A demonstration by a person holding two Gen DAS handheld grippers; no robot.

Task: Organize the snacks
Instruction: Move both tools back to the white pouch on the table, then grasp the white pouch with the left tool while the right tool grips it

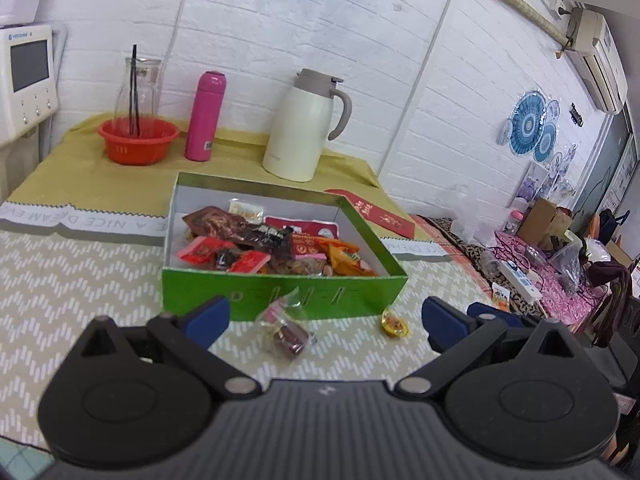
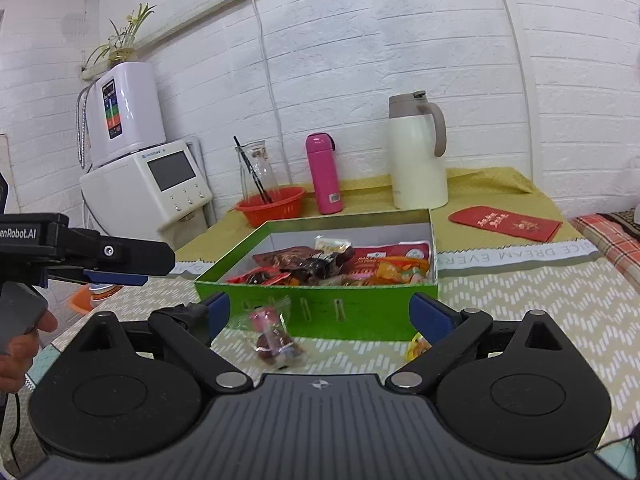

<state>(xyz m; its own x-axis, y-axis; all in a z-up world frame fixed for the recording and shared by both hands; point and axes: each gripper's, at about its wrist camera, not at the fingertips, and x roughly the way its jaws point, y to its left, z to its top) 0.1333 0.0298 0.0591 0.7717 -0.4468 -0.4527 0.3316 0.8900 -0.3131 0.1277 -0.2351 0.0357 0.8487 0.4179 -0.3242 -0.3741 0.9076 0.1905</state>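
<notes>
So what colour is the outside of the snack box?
Bright green box, clearest in the left wrist view.

One green box [image 1: 280,300] holds a heap of snack packets [image 1: 272,246], too piled to count. Two wrapped snacks lie outside it: a brown one [image 1: 286,330] and a yellow one [image 1: 395,324].

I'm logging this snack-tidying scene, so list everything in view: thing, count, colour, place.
box: one, green, centre of table, open
snack packets in box: many, red, orange, brown
clear-wrapped snack: one, pink and brown, on table before box
small yellow snack: one, right of it
tablecloth: one, beige zigzag
carafe: one, cream, behind box
flask: one, pink, left of carafe
basket: one, orange-red, far left
glass jug: one, clear, standing in basket
red envelope: one, right of box
left claw: open, empty
right claw: open, empty
hand: one, holding left handle
</notes>
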